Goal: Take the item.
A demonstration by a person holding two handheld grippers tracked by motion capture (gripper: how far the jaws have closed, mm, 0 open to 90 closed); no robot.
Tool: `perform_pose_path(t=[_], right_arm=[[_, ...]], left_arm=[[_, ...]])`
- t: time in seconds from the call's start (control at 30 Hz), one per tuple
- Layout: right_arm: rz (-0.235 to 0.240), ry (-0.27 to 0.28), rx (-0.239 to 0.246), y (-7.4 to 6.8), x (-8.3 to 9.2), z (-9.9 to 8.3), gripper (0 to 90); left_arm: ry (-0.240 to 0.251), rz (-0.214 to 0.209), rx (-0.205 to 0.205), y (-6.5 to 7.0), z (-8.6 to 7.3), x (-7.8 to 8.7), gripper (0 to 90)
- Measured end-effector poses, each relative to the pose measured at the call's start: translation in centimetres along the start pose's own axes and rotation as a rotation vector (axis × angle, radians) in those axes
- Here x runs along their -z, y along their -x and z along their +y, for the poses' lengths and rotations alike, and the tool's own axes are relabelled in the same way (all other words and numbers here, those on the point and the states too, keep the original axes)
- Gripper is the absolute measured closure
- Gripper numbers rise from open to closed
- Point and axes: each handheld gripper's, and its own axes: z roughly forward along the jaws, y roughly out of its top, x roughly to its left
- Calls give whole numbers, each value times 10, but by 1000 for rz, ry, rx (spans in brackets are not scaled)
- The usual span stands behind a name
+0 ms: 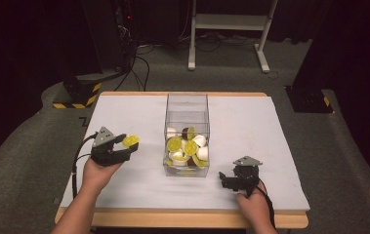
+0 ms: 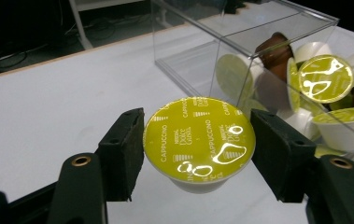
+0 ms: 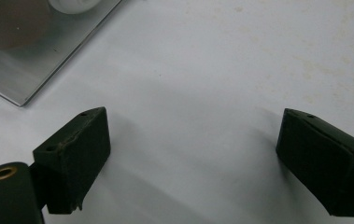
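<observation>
Clear box [image 1: 186, 105] mid-tabletop [image 1: 251, 126], holding perhaps a dozen coffee capsules [image 1: 186, 146]; left of it, left hand-held gripper [image 2: 198, 140] clamping a yellow-lidded capsule [image 2: 199, 135]; right of it, right hand-held gripper [image 3: 193, 158] gaping, unladen.

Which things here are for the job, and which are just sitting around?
For the job:
- left tongs, holding a yellow-lidded capsule
- clear box with more capsules inside
- right tongs, open over the white table

Just sitting around:
- white stand on the floor
- cables

Black claws [image 1: 129, 147], grey triangular plates [image 1: 104, 135]
</observation>
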Motion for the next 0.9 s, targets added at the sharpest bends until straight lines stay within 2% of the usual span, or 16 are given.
perform_pose_path(t=[0.07, 0.13, 0.17, 0.3, 0.33, 0.5, 0.53, 0.63, 0.67, 0.8, 0.9], right_arm=[[0, 0, 0, 0, 0, 0, 100], [1, -1, 0, 0, 0, 0, 100], [0, 0, 0, 0, 0, 0, 100], [1, -1, 0, 0, 0, 0, 100], [0, 0, 0, 0, 0, 0, 100], [0, 0, 0, 0, 0, 0, 100], [0, 0, 0, 0, 0, 0, 100], [0, 0, 0, 0, 0, 0, 100], [0, 0, 0, 0, 0, 0, 100], [0, 0, 0, 0, 0, 0, 100], [0, 0, 0, 0, 0, 0, 100]], left_arm=[[-7, 14, -7, -4, -2, -1, 381], [-10, 27, 6, -8, -4, -4, 381], [-20, 30, -10, -10, -5, -4, 381], [-18, 53, 18, -16, -10, -11, 381], [-36, 56, 0, -19, -11, -12, 381], [-31, 74, 22, -23, -15, -22, 381], [-38, 78, 10, -24, -15, -23, 381], [-37, 85, 22, -27, -17, -29, 381], [-51, 86, 7, -29, -17, -30, 381], [-46, 96, 28, -30, -19, -39, 381], [-58, 101, 15, -31, -20, -46, 381]])
